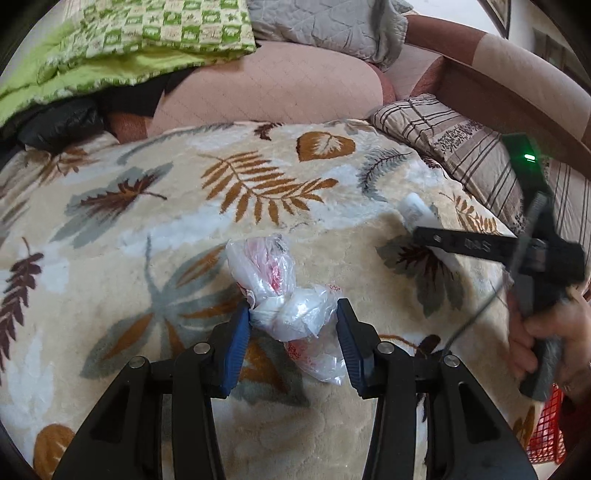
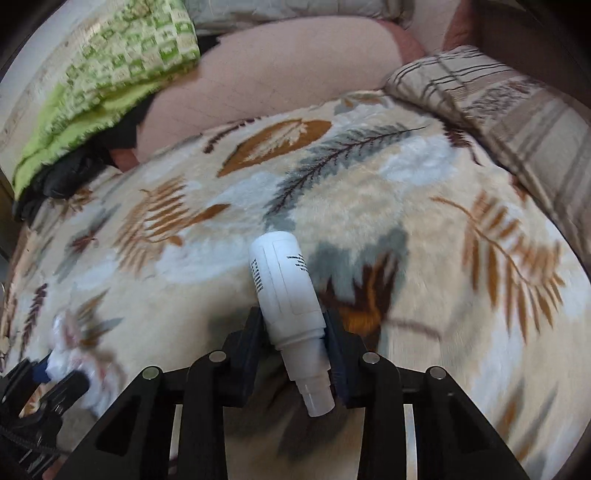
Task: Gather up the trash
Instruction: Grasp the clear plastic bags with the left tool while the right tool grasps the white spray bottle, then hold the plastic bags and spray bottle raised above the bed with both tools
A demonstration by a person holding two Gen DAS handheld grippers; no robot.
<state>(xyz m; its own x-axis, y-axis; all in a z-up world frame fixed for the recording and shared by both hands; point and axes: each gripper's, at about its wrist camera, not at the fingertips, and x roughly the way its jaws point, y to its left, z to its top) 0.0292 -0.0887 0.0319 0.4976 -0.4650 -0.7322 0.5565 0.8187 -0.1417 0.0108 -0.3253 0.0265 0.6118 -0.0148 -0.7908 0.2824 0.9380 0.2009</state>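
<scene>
A crumpled clear plastic bag [image 1: 284,314] with red print lies on the leaf-patterned blanket [image 1: 147,229]. My left gripper [image 1: 293,319] straddles its knotted middle, both blue pads touching it. A white plastic bottle [image 2: 284,280] sits neck-first between the fingers of my right gripper [image 2: 293,325], which is shut on it just above the blanket [image 2: 369,192]. In the left wrist view the right gripper [image 1: 421,229] shows at the right with the bottle [image 1: 415,210] in its tips and a hand on its handle. The right wrist view shows the left gripper [image 2: 55,373] and the bag [image 2: 62,350], blurred, at bottom left.
A green checked quilt [image 1: 147,33] and a grey quilt [image 1: 332,26] are piled at the back on a pink cushion [image 1: 273,88]. A striped pillow [image 1: 454,144] lies at the right. A red mesh basket [image 1: 546,424] peeks in at the lower right edge.
</scene>
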